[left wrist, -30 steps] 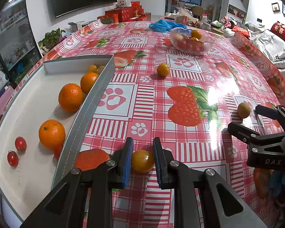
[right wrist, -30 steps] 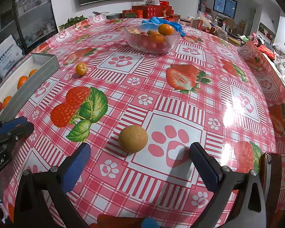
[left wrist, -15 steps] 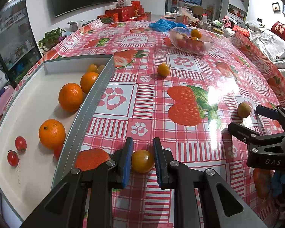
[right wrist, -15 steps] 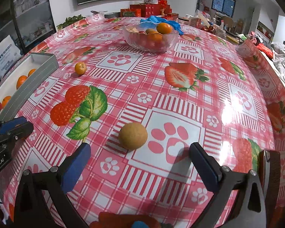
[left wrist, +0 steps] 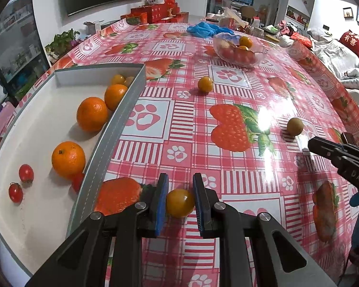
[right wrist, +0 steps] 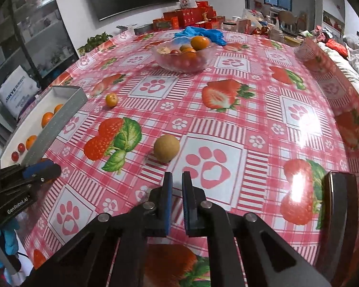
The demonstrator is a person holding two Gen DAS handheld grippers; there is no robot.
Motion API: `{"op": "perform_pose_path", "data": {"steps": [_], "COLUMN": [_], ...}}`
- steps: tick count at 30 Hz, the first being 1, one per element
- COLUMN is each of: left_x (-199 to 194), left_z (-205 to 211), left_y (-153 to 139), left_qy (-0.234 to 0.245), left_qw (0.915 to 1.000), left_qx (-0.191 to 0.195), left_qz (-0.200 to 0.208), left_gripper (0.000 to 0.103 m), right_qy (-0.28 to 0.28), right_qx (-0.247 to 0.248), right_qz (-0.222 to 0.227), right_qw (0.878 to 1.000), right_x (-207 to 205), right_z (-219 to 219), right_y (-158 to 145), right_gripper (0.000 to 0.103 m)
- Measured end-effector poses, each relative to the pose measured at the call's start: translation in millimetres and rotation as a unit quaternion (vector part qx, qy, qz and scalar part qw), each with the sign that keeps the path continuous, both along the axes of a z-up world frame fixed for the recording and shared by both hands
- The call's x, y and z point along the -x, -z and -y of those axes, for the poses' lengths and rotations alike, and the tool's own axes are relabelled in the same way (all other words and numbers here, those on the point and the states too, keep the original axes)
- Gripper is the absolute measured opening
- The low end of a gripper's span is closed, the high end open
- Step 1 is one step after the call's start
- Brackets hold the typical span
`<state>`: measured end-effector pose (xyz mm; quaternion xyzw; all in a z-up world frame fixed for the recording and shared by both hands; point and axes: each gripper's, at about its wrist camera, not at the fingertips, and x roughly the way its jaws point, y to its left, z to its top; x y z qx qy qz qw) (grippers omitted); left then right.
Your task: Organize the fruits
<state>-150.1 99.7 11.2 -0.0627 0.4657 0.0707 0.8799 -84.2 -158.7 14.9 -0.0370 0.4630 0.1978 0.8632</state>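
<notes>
My left gripper point(left wrist: 179, 202) is shut on a small orange-yellow fruit point(left wrist: 180, 202) just above the tablecloth, right of the white tray point(left wrist: 114, 124). The tray holds oranges point(left wrist: 92, 114), a lower orange point(left wrist: 68, 159) and cherry tomatoes point(left wrist: 26, 173). My right gripper point(right wrist: 177, 199) is nearly shut and empty, just short of a round brown fruit point(right wrist: 166, 147), which also shows in the left wrist view point(left wrist: 294, 126). A small orange fruit point(left wrist: 205, 84) lies loose mid-table. A glass bowl point(right wrist: 184, 56) of fruit stands at the far side.
The table has a red strawberry-and-paw cloth. Blue cloth or gloves point(right wrist: 203, 34) lie behind the bowl, red boxes point(right wrist: 189, 16) further back. A dark object point(right wrist: 339, 203) stands at the right table edge. The tray's grey wall point(right wrist: 55, 124) runs along the left.
The right gripper's fingers have closed from wide open to nearly shut, without the brown fruit between them. The left gripper still holds the small fruit in the same place.
</notes>
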Motion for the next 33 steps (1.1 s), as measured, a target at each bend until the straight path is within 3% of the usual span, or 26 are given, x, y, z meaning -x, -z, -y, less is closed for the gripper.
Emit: {"op": "perform_pose_path", "data": {"steps": [7,8,10,11,12,13,14,16,18,21,23,25,27,33], "left_x": [3.1,3.7,4.1,4.4,4.7,4.6,4.8,7.2,9.5,1.7,1.4,-0.1,-3.6,-5.5], "left_z": [-3.6,-4.1,-4.1,-4.2,-3.7,-2.8,-1.9,-0.9,0.7,2.9,4.3,6.8,8.8,9.8], "left_y": [0.6,1.2,1.3,1.5,1.9,2.2,2.4,1.1,-0.3,8.7,9.3,9.4,11.2,13.6], "left_qy": [-0.006,-0.006,-0.005,-0.004,-0.003,0.0,0.001,-0.013,-0.017,-0.003,-0.004,-0.001,0.002,0.002], "left_qw": [1.0,1.0,1.0,0.9999,0.9999,0.9999,0.9998,0.9992,0.9982,0.999,0.999,0.9988,0.999,0.9991], "left_qx": [0.0,-0.001,-0.001,-0.002,-0.005,-0.01,-0.015,-0.033,-0.047,-0.045,-0.044,-0.046,-0.044,-0.039], "left_qz": [0.005,0.007,0.008,0.009,0.01,0.01,0.01,0.018,0.033,0.004,0.012,0.015,0.01,0.016], "left_gripper": [0.022,0.022,0.022,0.022,0.022,0.028,0.054,0.088,0.088,0.088,0.089,0.091,0.098,0.102], "right_qy": [0.014,0.014,0.013,0.017,0.02,0.024,0.023,0.025,0.032,0.035,0.032,0.027,0.03,0.036], "right_qx": [-0.01,-0.009,-0.004,0.007,0.015,0.024,0.029,0.036,0.045,0.054,0.063,0.073,0.073,0.07], "right_qz": [-0.013,-0.012,-0.006,-0.001,0.004,0.014,0.013,0.008,0.004,0.009,0.013,0.019,0.013,0.014], "right_qw": [1.0,1.0,1.0,1.0,1.0,0.999,0.999,0.999,0.998,0.998,0.997,0.997,0.997,0.997], "right_x": [-0.5,-0.4,0.7,1.5,1.9,3.4,3.2,1.3,-0.9,-1.7,-1.2,-0.4,-2.8,-4.5], "right_z": [10.1,9.3,6.7,4.7,3.9,2.9,2.1,2.7,4.8,5.0,1.9,-2.7,-3.8,-3.6], "right_y": [4.1,3.8,2.2,1.7,1.7,1.6,2.6,5.5,9.4,10.2,12.1,14.0,16.9,19.1], "right_gripper": [0.014,0.02,0.044,0.07,0.078,0.078,0.078,0.078,0.079,0.082,0.085,0.089,0.103,0.103]}}
